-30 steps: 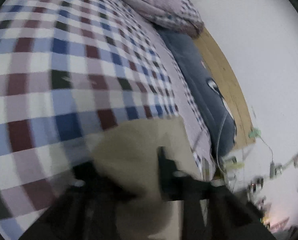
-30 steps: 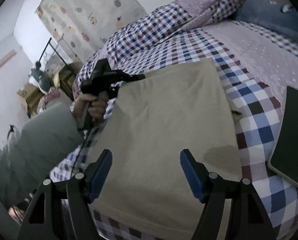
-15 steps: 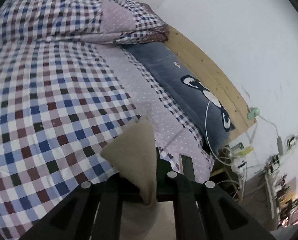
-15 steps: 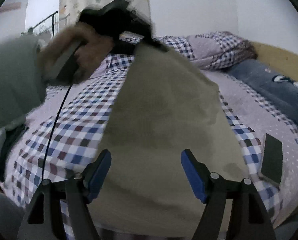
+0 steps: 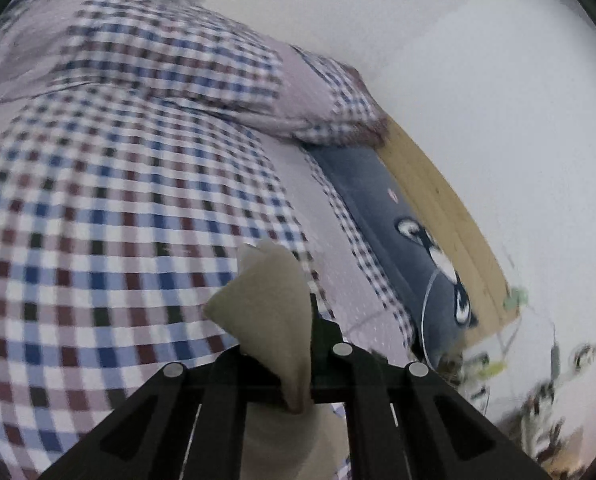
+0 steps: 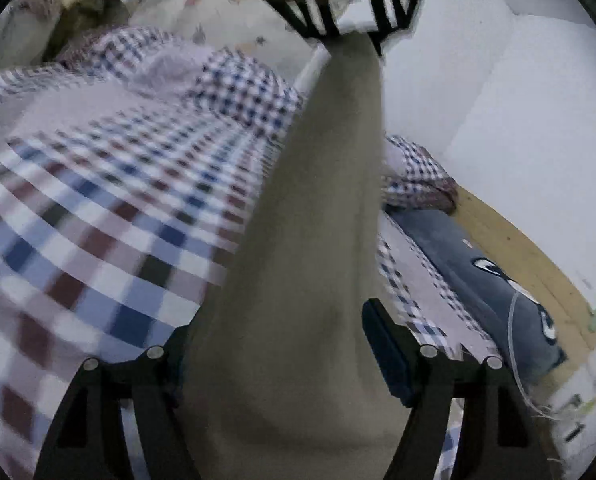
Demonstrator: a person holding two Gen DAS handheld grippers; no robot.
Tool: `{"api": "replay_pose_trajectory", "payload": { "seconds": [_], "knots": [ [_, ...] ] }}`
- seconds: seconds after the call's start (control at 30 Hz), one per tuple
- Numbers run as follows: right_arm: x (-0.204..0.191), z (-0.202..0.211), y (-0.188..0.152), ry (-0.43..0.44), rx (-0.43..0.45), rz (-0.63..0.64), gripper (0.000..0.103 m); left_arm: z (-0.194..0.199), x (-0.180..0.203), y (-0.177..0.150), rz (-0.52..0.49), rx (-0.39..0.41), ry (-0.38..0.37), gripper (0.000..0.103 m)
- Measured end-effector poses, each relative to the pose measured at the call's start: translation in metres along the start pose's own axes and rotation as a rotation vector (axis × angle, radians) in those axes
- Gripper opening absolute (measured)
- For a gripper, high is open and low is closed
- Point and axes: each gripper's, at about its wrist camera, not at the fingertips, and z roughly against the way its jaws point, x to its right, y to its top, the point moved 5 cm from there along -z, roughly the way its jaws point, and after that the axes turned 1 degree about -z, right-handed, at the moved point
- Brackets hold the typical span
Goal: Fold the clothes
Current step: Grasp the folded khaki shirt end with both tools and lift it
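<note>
Both tools are involved: the left tool (image 5: 294, 364) is clamped on a corner of the beige cloth (image 6: 317, 240), which is held stretched above the checked bed (image 6: 98, 220). The right tool (image 6: 282, 344) is spread apart around the cloth's lower end, its fingers either side.

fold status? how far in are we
Early to mid-fold, as far as these views show. Done: the left claw has a corner of the beige cloth pinched and raised off the checked bedspread. In hand: the cloth hangs stretched from that corner down through the right claw, whose jaws stand apart around it. Left: lay it over, flatten, and make any further folds; no finished fold is visible.
</note>
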Motion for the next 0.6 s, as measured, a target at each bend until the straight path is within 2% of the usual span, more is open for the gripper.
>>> {"api": "replay_pose_trajectory", "payload": {
  "seconds": [0.07,0.1,0.23,0.33,0.47,0.6],
  "knots": [
    [0.005,-0.002,-0.002,0.044,-0.006,-0.008,0.047,0.018,-0.018,-0.001,0.054,0.035,0.023,0.005],
    [0.009,0.000,-0.001,0.070,-0.002,-0.005,0.021,0.027,-0.027,-0.001,0.082,0.052,0.035,0.005],
    [0.028,0.028,0.007,0.218,0.050,0.020,0.012,0.064,-0.063,-0.004,0.189,0.120,0.078,0.005],
    [0.047,0.056,0.017,0.314,0.104,0.047,0.009,0.103,-0.080,-0.019,0.258,0.175,0.074,0.005],
    [0.082,0.090,0.037,0.394,0.156,0.063,0.008,0.159,-0.095,-0.049,0.365,0.247,0.045,0.005],
    [0.104,0.125,0.068,0.472,0.218,0.098,0.008,0.226,-0.092,-0.082,0.437,0.340,0.026,0.005]
  ]
}}
